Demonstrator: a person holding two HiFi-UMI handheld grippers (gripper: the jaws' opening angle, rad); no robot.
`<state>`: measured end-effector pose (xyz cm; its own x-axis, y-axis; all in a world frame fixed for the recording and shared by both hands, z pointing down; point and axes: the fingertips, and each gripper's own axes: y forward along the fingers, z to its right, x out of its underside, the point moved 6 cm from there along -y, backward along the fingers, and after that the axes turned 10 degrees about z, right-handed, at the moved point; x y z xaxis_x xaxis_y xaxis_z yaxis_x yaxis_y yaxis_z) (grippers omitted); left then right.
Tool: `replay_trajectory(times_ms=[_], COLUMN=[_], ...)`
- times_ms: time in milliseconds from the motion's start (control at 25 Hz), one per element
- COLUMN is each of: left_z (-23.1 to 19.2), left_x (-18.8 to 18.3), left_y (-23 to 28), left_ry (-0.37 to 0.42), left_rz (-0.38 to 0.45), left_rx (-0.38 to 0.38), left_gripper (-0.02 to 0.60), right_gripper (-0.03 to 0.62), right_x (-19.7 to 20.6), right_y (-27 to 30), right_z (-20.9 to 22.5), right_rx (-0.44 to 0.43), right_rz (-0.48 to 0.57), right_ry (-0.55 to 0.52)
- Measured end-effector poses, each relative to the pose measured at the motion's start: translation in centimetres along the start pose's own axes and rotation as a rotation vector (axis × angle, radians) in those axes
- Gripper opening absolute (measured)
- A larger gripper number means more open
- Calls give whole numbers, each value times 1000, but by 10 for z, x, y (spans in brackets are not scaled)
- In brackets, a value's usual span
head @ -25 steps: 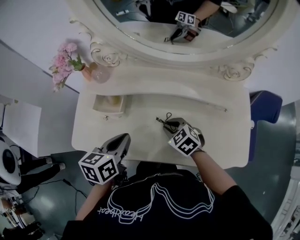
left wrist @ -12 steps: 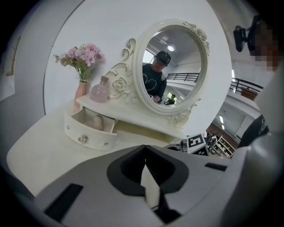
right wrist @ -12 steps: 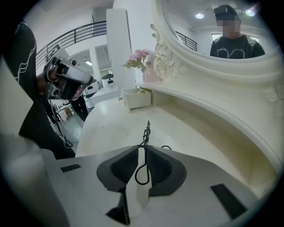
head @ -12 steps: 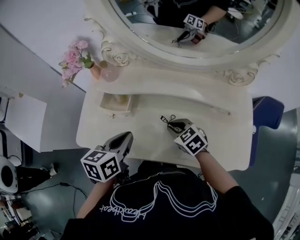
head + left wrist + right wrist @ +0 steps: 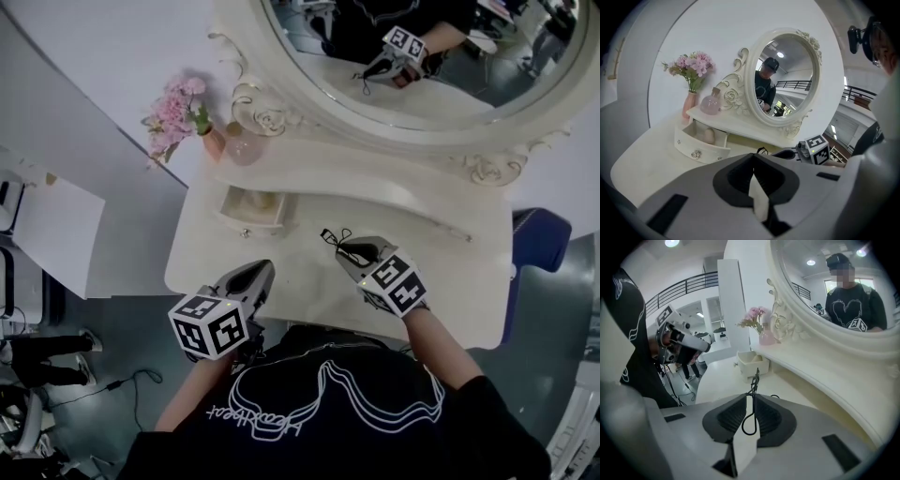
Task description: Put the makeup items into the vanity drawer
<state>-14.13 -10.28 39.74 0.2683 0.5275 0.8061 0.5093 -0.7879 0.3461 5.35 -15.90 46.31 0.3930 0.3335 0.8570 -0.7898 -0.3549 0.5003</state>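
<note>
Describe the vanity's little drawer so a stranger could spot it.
Find the oval mirror, then the cream shelf beneath it. Under the shelf's left end, below the pink flowers and the round pink bottle, sits the small drawer. Unlike them it is a cream box, pulled open, a pale egg-shaped item inside.

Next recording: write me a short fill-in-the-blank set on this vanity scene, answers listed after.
1. The small drawer at the vanity's left stands ____.
2. The right gripper is shut on a black eyelash curler, while the left gripper is shut and holds ____.
3. The flowers in the vase beside the mirror are ____.

Missing words: open; nothing; pink.
</note>
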Motion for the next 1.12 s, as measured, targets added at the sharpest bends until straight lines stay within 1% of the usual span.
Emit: replay_trajectory(times_ms=[280,560,880,1120], left_z=[-19,-45,-79,-99], left_x=[-12,-26,-34,-34], left_y=[-11,-29,-44,-43], left_ry=[-7,1,-5,-24], left_rz=[16,35,47,45], left_rx=[11,16,18,8], left_gripper=[5,6,6,5], right_gripper=[61,61,61,61], right_x=[-50,-93,-117,-118], right_y=[17,52,101,137], right_z=[-13,-27,-38,-39], right_rx=[-52,-71,-80,-105], right_rz=[84,120,112,60], right_ry=[24,-33,-72,-90])
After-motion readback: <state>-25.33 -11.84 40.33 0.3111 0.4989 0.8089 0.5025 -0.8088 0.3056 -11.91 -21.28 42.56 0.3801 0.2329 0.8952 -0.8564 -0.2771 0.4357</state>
